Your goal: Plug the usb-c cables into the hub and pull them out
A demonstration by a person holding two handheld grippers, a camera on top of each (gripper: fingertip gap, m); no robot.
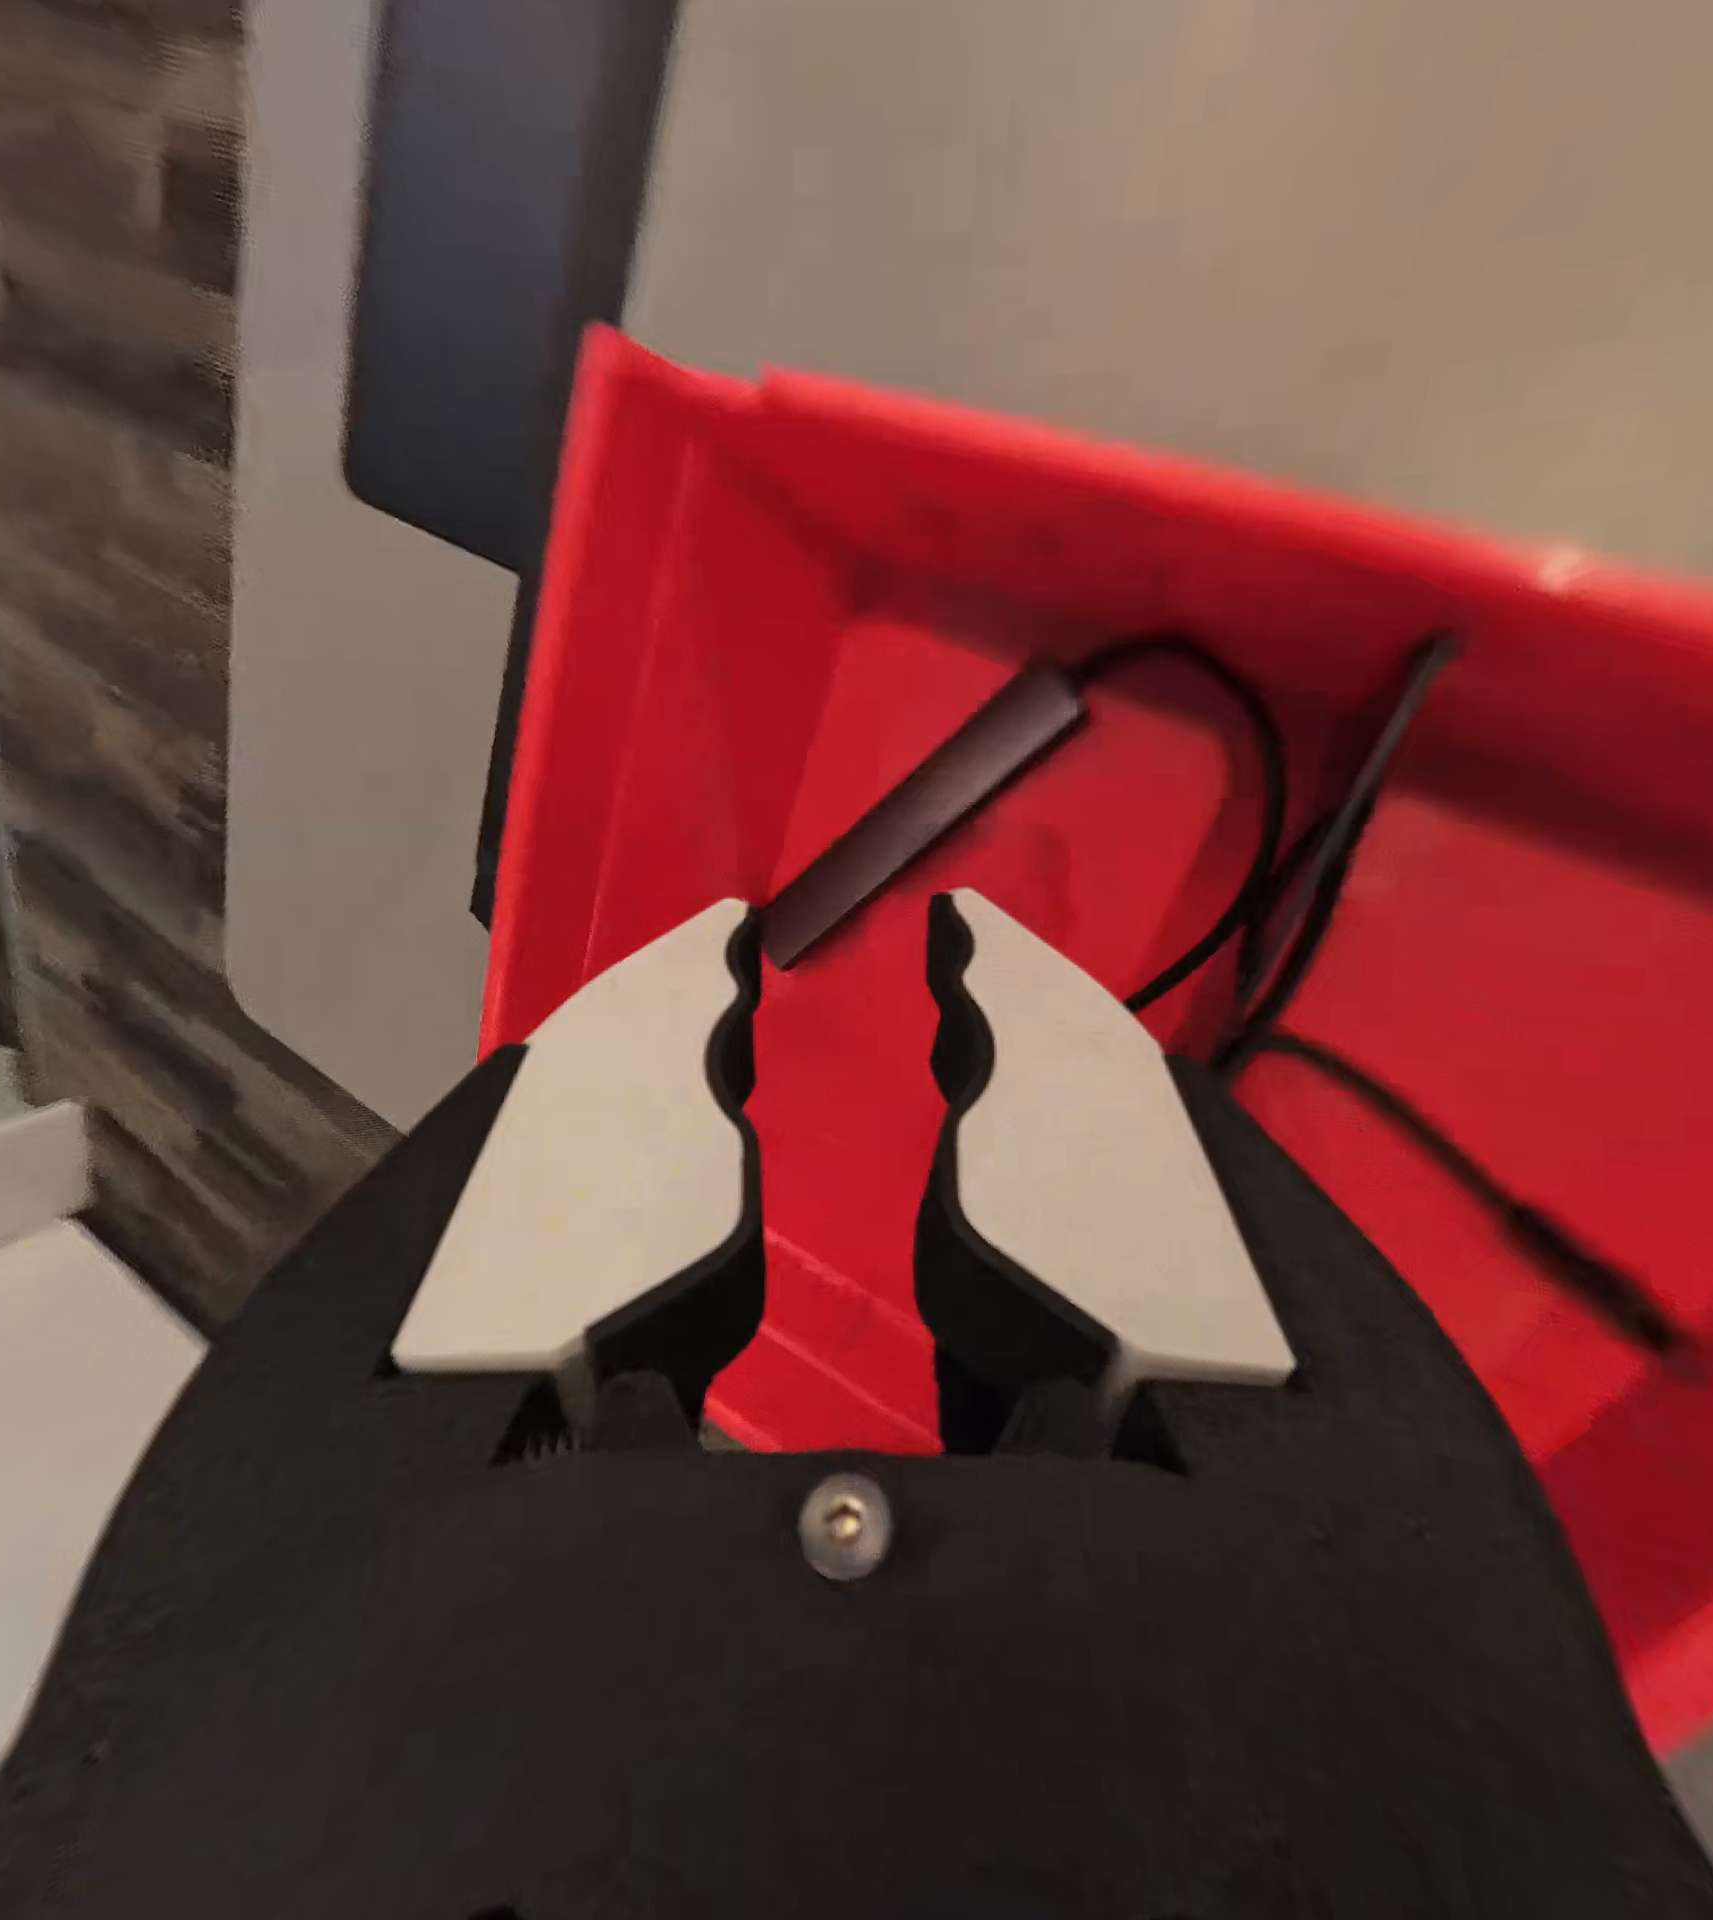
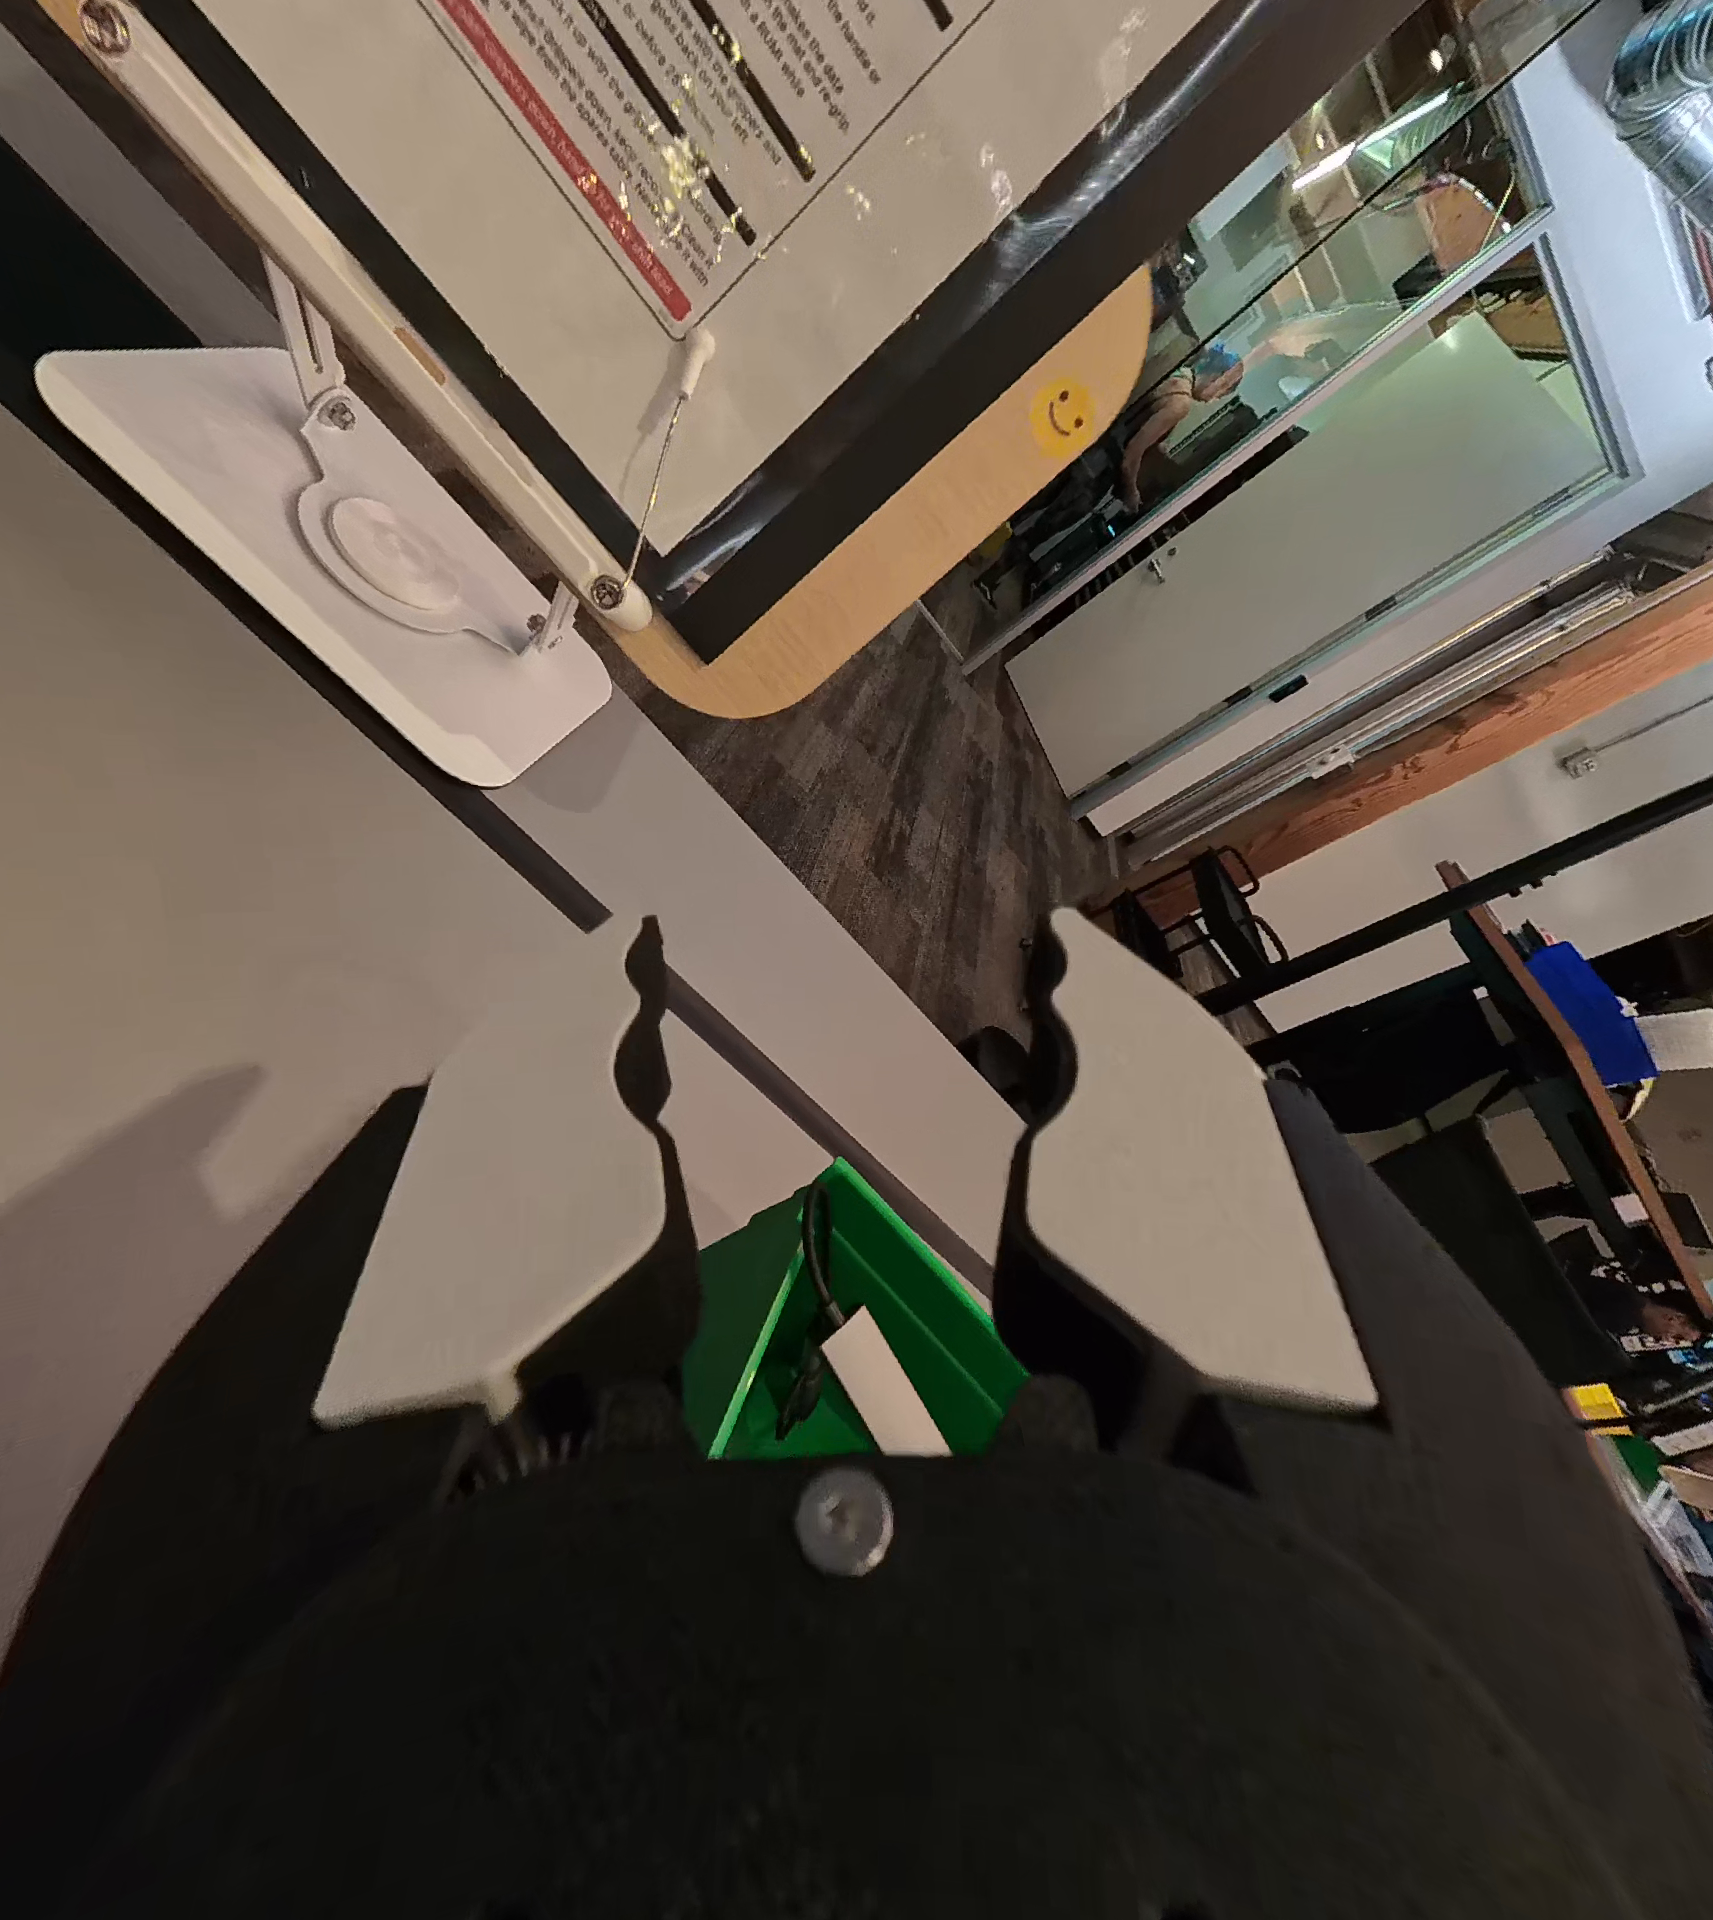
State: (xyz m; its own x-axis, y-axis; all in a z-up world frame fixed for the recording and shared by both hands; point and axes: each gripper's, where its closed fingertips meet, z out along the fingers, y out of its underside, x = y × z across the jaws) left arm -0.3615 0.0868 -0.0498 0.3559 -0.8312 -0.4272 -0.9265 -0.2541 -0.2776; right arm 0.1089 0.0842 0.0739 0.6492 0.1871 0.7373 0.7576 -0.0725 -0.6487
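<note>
In the left wrist view a red bin (image 1: 935, 499) holds a dark grey hub (image 1: 925, 821) lying diagonally, with a thin black cable (image 1: 1257, 790) curving from its far end. A second black cable with a plug (image 1: 1600, 1288) lies at the bin's right. My left gripper (image 1: 841, 914) is open and empty above the bin, its tips just in front of the hub's near end. In the right wrist view my right gripper (image 2: 847, 935) is open and empty above a green bin (image 2: 893, 1278) that holds a black cable (image 2: 816, 1320) and a white piece (image 2: 883, 1382).
The bins sit on a pale grey table (image 2: 104, 831). A flat black strip (image 1: 1351, 810) leans in the red bin. A white stand base (image 2: 239, 520) carries a framed sheet (image 2: 831, 156) at the table's far side. Carpet floor (image 2: 883, 779) lies beyond the edge. About 50 cm separates my left fingertips from my right.
</note>
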